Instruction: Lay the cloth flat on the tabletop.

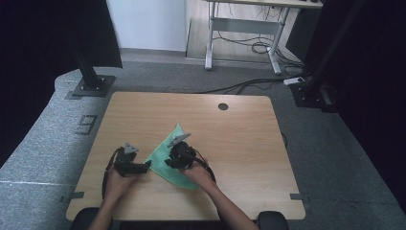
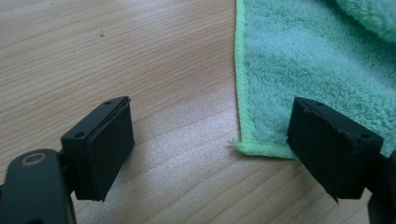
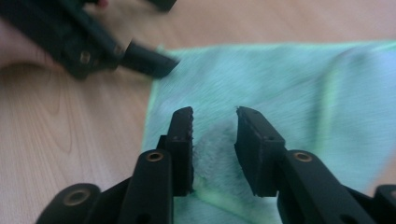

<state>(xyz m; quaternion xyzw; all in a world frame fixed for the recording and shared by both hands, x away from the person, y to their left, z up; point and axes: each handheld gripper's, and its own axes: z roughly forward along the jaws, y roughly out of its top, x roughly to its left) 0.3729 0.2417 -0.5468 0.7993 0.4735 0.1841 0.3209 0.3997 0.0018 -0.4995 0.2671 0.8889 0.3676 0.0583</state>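
Right tool [image 3: 214, 140]: jaws parted over a raised fold of the cloth [image 1: 170, 158], not pressing it.
Left tool [image 2: 210, 149]: released, at the cloth's left corner.
Cloth: on the desk [image 1: 239, 143], near middle.
Progress: partly folded; corner not yet grasped.

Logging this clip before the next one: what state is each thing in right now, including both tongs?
Cloth: folded into a triangle, flat on the table, a raised fold between the right jaws.
Left tongs: open wide, jaws either side of a cloth corner, not gripping it.
Right tongs: partly open over the cloth, nothing pinched.
Table: bare wood around the cloth.
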